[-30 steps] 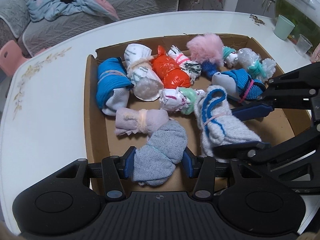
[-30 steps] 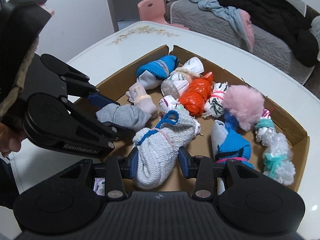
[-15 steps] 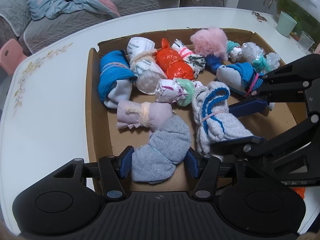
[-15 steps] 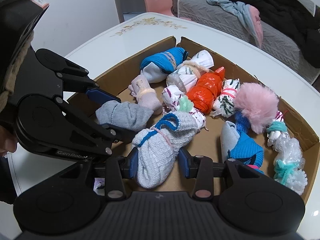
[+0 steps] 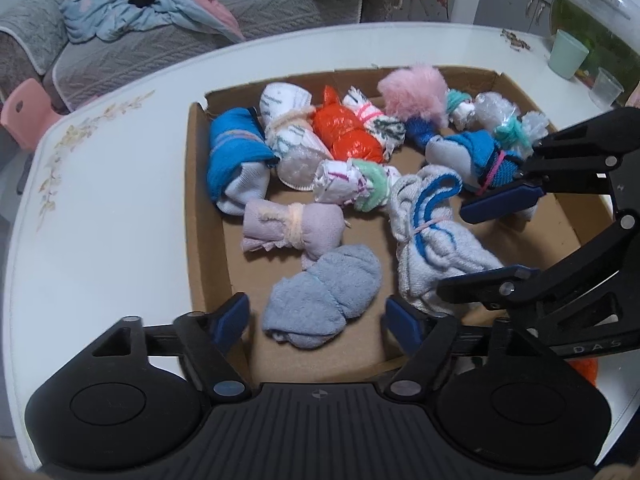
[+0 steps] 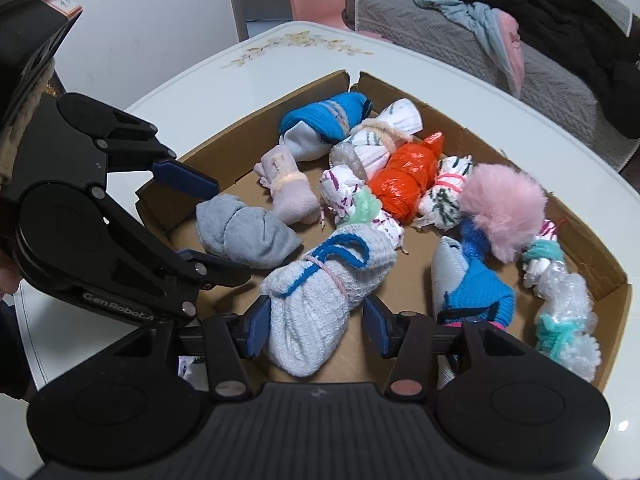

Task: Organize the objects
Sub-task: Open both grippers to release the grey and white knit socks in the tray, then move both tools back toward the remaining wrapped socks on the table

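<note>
Left wrist view: the left gripper (image 5: 316, 318) sits over the near edge of the cardboard box (image 5: 206, 240) on the white table (image 5: 104, 208). Its jaws are opening; the grey sock bundle (image 5: 324, 300) lies between them on the box floor, clear of both pads, so it is released.

Right wrist view: the right gripper (image 6: 314, 326) is also at the near edge of the box. Its jaws are opening around the white sock bundle with blue trim (image 6: 320, 296). The left pad touches the bundle; a gap shows at the right pad. The bundle rests on the box floor.

Readable writing: "GenRobot.A" is printed in white on the left gripper body in the right wrist view. The letters "DAS" appear on the right gripper body in the left wrist view.
</note>
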Demonstrator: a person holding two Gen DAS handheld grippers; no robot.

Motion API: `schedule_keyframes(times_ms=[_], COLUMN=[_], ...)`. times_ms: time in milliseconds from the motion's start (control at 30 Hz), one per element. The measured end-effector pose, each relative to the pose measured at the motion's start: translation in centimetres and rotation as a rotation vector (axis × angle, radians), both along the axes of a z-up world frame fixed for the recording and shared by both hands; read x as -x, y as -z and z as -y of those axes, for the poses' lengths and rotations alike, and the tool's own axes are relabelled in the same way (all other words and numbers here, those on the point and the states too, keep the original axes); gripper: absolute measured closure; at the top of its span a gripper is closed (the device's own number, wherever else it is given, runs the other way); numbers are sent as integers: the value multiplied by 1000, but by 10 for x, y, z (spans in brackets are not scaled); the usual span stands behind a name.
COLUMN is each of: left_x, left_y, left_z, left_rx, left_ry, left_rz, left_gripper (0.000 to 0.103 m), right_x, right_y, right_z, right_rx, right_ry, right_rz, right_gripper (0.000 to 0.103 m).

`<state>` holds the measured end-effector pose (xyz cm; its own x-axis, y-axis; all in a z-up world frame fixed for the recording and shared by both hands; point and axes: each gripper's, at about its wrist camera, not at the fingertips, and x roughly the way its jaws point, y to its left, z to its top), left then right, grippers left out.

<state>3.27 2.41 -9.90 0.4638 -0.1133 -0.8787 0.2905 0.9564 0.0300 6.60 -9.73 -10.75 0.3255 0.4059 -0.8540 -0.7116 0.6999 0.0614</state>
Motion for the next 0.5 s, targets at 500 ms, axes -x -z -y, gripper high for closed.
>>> schedule_keyframes(times_ms=[500], left_x=[48], left_y=[-35], left_z=[-9], left_rx=[6], left_ry=[-9], left_rz=[30], left_gripper=[12], right_x=[35], right_y=[-35], right_z=[35], right_rx=[-56], right_ry=[68], right_rz=[42], right_gripper=[51])
